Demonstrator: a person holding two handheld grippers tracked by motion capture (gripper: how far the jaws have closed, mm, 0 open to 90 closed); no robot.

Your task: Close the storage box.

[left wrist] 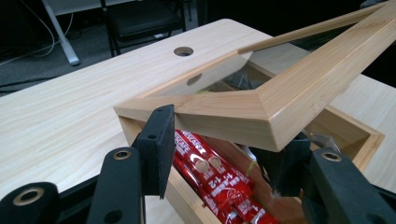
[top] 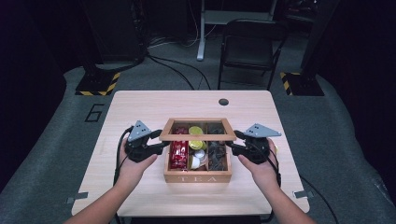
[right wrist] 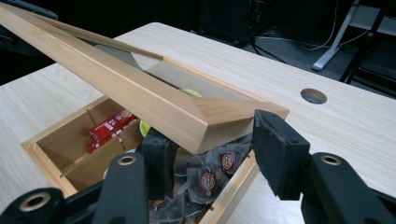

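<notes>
Two grippers [top: 163, 145] [top: 230, 145] flanking half-open lid [top: 198, 136]

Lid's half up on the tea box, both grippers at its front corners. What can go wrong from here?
1. The lid seems only to rest on a jaw at each corner, left gripper and right gripper; it may slip and slam onto the box.
2. Lowering it could pinch those jaws against the rim or catch the red sachets.
</notes>
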